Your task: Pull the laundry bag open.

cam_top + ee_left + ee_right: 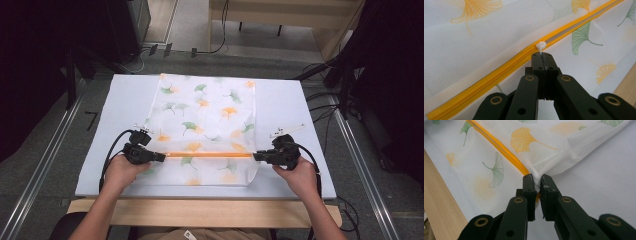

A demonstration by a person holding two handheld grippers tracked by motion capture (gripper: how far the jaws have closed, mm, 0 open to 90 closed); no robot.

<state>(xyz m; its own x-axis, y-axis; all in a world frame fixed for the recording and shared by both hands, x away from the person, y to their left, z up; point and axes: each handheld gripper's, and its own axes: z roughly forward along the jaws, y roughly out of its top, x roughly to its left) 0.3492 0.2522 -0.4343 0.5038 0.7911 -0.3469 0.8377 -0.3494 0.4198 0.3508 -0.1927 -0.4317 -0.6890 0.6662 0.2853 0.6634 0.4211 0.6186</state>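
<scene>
White mesh laundry bag (207, 117) with green and orange ginkgo leaves, flat on the pale blue table cover (285, 105), near edge close to the wooden table edge (200, 212). Orange zipper (207, 155) across the bag from side to side, stretched straight between both grippers.

Left gripper (159, 156) at the left end of the zipper, clenched on the white zipper pull (540, 46); in the left gripper view, jaws pressed together with the thin tab between them. Zipper teeth closed on the near side of the pull.

Right gripper (257, 156) at the right end of the zipper, grasping the bag corner (536, 176); in the right gripper view, jaws nearly together, fabric bunched between them, orange tape just visible in the gap.
</scene>
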